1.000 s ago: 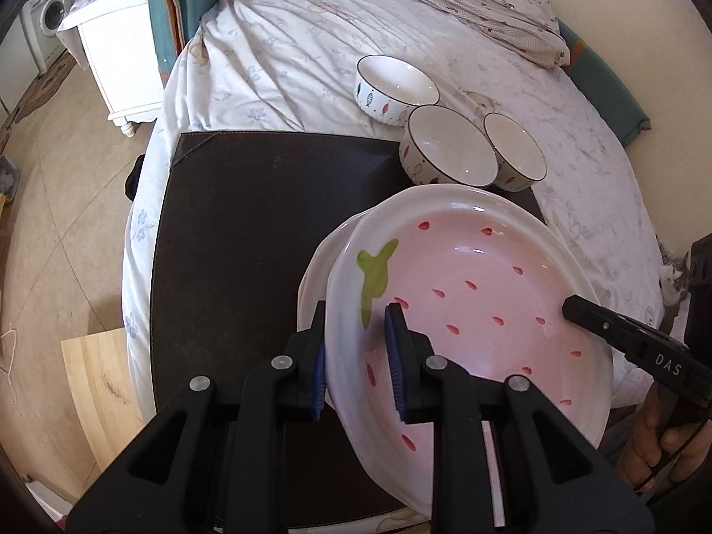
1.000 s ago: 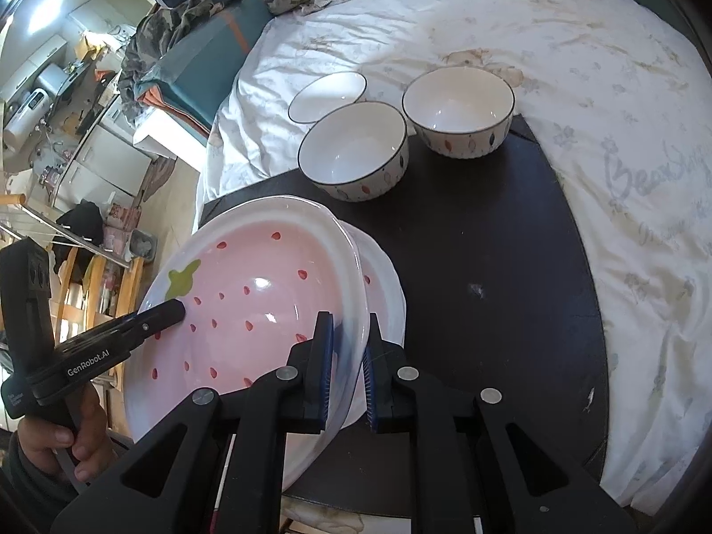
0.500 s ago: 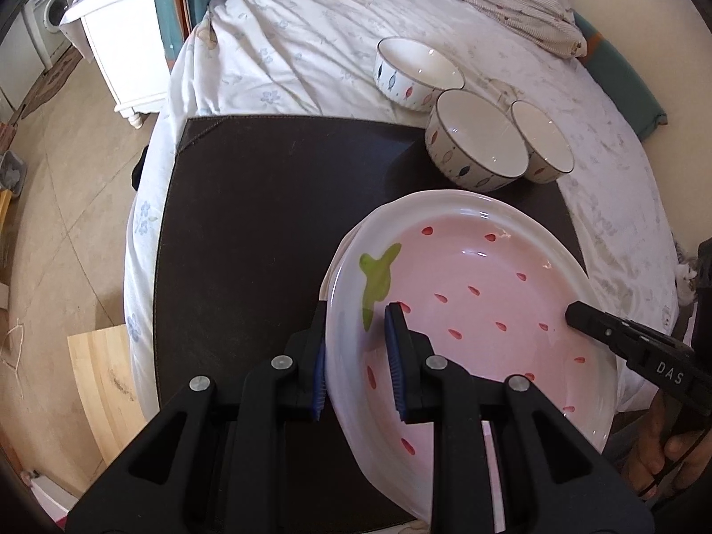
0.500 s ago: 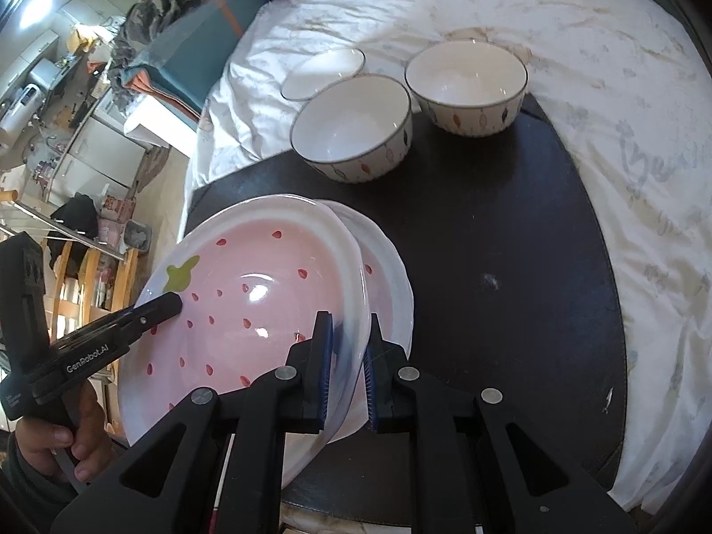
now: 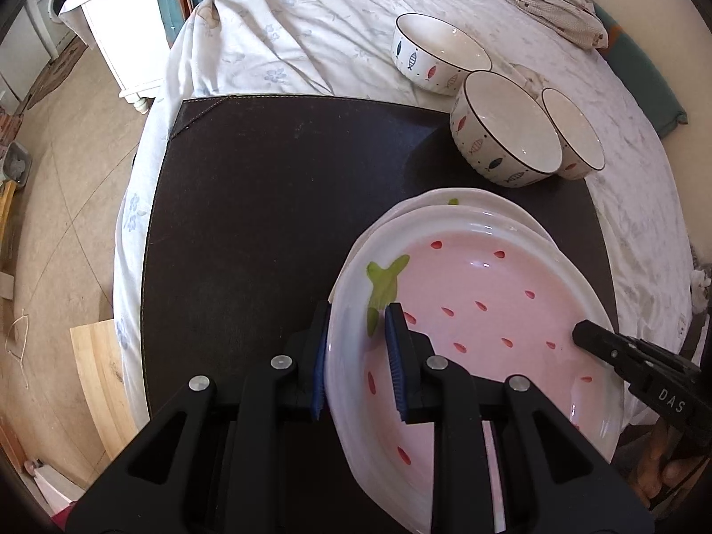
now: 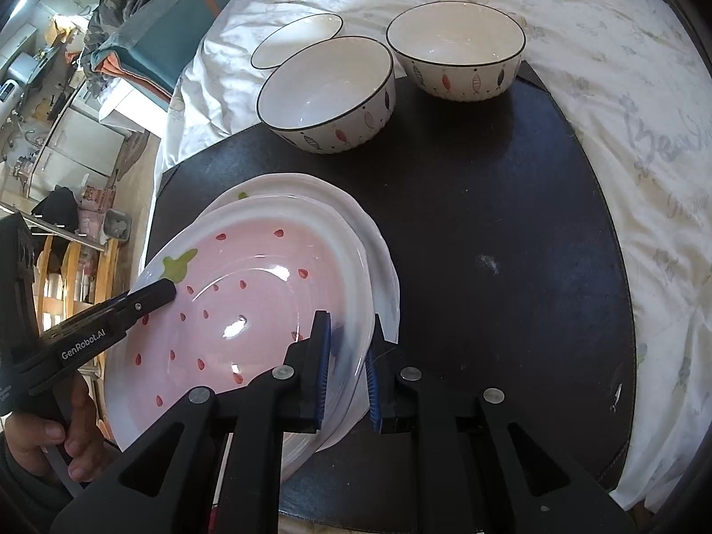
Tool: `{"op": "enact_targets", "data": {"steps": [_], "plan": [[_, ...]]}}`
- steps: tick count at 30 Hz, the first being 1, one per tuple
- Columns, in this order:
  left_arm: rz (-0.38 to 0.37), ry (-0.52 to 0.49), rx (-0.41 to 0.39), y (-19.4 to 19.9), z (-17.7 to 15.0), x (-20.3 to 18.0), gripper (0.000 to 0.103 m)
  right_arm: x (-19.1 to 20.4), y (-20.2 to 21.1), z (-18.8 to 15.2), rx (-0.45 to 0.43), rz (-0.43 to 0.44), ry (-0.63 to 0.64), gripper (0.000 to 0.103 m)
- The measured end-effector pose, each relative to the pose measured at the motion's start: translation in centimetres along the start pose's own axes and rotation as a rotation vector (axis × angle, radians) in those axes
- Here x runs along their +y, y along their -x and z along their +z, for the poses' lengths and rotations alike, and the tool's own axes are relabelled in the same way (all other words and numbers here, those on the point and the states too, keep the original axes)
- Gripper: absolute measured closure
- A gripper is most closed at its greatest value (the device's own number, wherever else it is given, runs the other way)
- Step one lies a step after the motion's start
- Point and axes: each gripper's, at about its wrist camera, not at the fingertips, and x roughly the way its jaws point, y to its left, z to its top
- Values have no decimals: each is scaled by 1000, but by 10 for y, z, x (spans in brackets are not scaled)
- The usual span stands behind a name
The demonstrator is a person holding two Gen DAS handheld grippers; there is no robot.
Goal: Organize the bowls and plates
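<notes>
- On the black mat [image 5: 267, 222], at about 5 o'clock in the left wrist view, the strawberry plate [image 5: 480, 311] hangs just above a second, matching plate [image 6: 382, 267] lying flat beneath it.
- Left gripper [image 5: 358, 356] is clamped narrow on the plate's rim beside the green leaf mark; right gripper [image 6: 347, 369] pinches the opposite rim, jaws nearly together.
- Keep both grips level with each other, so the plate comes down flat and not edge first.
- Match the outlines: the lower plate's rim peeks out at 12 o'clock, so the upper one probably needs a slight nudge that way before it nests.
- Ease it down slowly; glazed ceramic on ceramic can chip or skid.
- Release only once the weight rests on the lower plate, and open both together.
- Three fish-pattern bowls [image 5: 503, 133] wait at 1 o'clock, well apart from the plates, one of them off the mat on the white bedsheet [image 5: 311, 22].
</notes>
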Motion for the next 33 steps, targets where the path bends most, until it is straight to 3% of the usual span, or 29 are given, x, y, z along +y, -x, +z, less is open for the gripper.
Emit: {"op": "enact_targets", "data": {"steps": [18,33], "plan": [[87,-55,19,-15,1,-9,81,-4,-9,6,24,-28,-47,86],[103,-73,7,-19,-3,-12,76,0,-11,10,38,-45,-35,86]]}}
